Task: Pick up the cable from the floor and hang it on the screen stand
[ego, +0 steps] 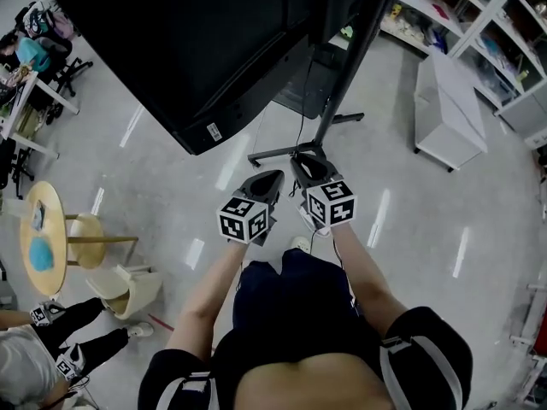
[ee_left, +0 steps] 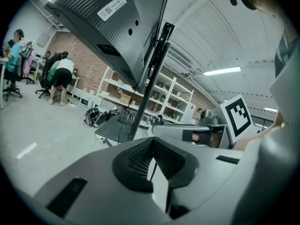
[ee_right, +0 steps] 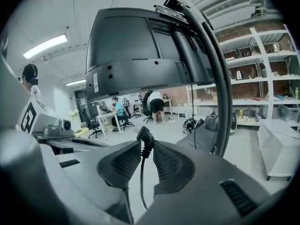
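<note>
Cable [ee_right: 145, 138] plug pinched between right gripper [ee_right: 146, 149] fingers [ee_right: 124, 165], wire dangling below.

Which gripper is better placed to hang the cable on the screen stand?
Right. The right gripper pinches the cable at its plug end, and the screen stand post rises just ahead on its side; the left gripper sits farther off.

Left hand-held gripper [ego: 272, 178], right hand-held gripper [ego: 306, 164] forward (pinching cable [ee_right: 141, 175]).
</note>
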`<state>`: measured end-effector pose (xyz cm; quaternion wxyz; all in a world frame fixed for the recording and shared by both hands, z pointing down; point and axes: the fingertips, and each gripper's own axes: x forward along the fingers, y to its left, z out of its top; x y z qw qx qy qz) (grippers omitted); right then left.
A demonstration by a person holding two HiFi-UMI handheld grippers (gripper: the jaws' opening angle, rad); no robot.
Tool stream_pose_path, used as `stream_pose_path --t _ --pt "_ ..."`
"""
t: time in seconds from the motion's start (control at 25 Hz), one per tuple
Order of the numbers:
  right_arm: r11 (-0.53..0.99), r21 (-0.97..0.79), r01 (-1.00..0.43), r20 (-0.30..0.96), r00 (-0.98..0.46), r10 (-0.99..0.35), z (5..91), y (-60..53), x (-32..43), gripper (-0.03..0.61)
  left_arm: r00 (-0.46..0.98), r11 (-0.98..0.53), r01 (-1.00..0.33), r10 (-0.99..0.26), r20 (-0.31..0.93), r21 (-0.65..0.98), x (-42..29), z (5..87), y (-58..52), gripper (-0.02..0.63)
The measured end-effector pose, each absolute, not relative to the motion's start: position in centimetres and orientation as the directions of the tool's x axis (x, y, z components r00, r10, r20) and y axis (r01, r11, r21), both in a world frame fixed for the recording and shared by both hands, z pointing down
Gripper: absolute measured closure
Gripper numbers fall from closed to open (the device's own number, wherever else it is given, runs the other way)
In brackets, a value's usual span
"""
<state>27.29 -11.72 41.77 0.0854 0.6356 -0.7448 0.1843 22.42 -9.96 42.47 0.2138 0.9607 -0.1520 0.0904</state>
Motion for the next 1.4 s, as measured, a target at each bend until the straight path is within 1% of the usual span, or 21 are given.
stream_pose_path --t 0.36,0.52,0.64,0.76,1.0,1.12,1.24,1.4 --pt "0.170 -0.169 -0.971 0.335 -0.218 -0.917 40.3 -13.2 31.4 0.482 0.918 -0.851 -0.381 -0.304 0.253 0.361 27.0 40.9 -11.1 0.607" --pt "0.201 -0.170 -0.965 0.307 -0.245 -0.920 38.7 -14.0 32.6 0.482 0.905 -0.843 -0.417 -0.349 0.242 0.340 28.5 39.5 -12.0 0.607" --pt "0.234 -0.154 -0.960 0.293 -0.271 -0.917 37.2 -14.5 33.3 0.482 0.904 -0.845 -0.419 -0.356 0.235 0.331 29.6 38.0 -12.4 0.607" --pt "0.257 -0.125 -0.958 0.276 -0.282 -0.919 35.4 -15.4 33.6 0.482 0.907 -0.855 -0.407 -0.339 0.248 0.321 30.2 36.4 -12.8 0.607" --pt "0.305 -0.076 -0.949 0.213 -0.314 -0.925 30.2 -17.3 33.2 0.482 0.933 -0.889 -0.335 -0.266 0.242 0.312 31.0 32.4 -13.7 0.607" --pt "0.322 -0.034 -0.946 0.189 -0.322 -0.927 27.0 -17.8 33.3 0.482 0.946 -0.907 -0.298 -0.238 0.221 0.298 31.4 29.3 -14.0 0.607" --pt "0.336 -0.035 -0.941 0.151 -0.338 -0.929 23.6 -19.0 33.6 0.482 0.950 -0.922 -0.286 -0.238 0.200 0.262 31.4 26.6 -15.3 0.607" --pt "0.350 0.012 -0.937 0.124 -0.346 -0.930 19.6 -20.4 33.8 0.482 0.959 -0.934 -0.266 -0.230 0.168 0.238 31.5 23.6 -16.0 0.607"
